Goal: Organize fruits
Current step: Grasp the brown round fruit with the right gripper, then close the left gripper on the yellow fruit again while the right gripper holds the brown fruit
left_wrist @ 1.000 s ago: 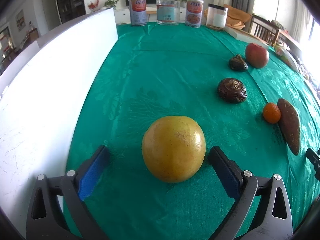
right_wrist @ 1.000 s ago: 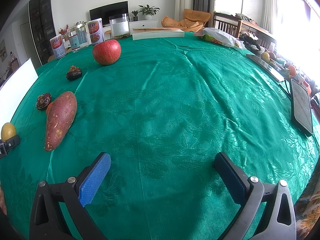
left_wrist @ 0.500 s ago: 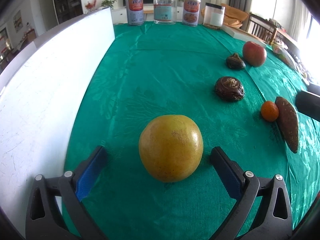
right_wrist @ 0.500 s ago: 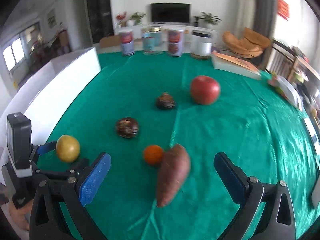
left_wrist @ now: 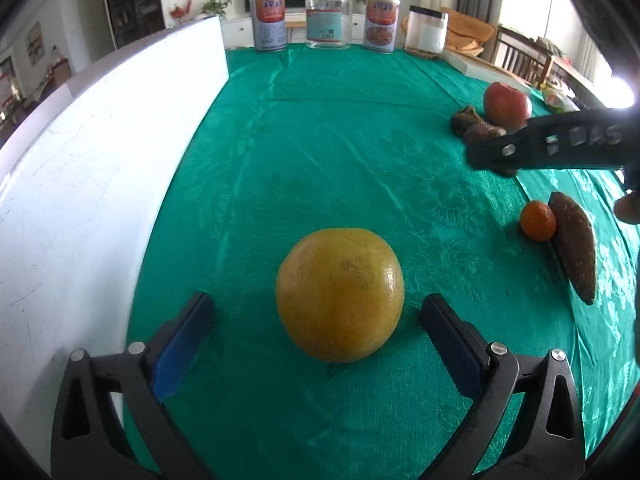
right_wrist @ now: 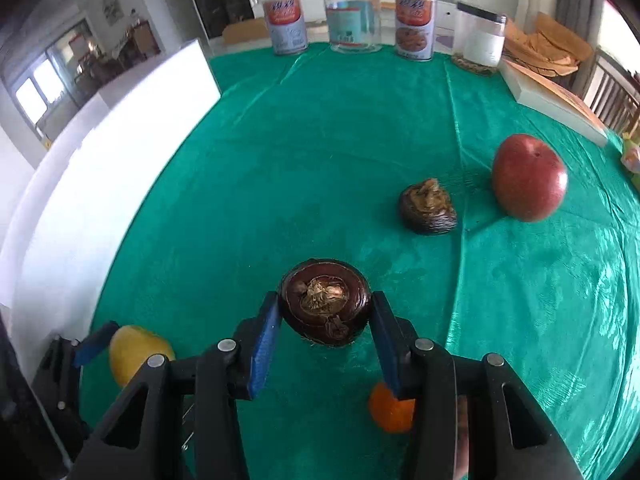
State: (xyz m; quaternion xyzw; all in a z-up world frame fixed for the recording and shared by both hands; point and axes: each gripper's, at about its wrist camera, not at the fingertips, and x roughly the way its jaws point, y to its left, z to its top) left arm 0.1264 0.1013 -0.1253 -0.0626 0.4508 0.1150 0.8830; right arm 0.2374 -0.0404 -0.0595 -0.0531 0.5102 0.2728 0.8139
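A large yellow citrus [left_wrist: 340,294] sits on the green tablecloth between the fingers of my open left gripper [left_wrist: 316,328], untouched; it also shows in the right wrist view [right_wrist: 134,350]. My right gripper [right_wrist: 325,320] is shut on a dark brown round fruit [right_wrist: 325,307], its pads against both sides. A second dark wrinkled fruit [right_wrist: 428,210] and a red apple [right_wrist: 528,178] lie farther right. A small orange [left_wrist: 538,221] lies beside a sweet potato [left_wrist: 574,248]. The right gripper's body [left_wrist: 552,144] shows in the left wrist view.
A white board [left_wrist: 100,168] stands along the table's left edge. Two tins, a glass jar [right_wrist: 352,18] and a white canister [right_wrist: 480,36] stand at the far edge. A flat white box [right_wrist: 552,100] lies at the far right.
My right gripper swung left over the fruits, came down and closed on the dark round fruit. My left gripper stayed open around the yellow citrus.
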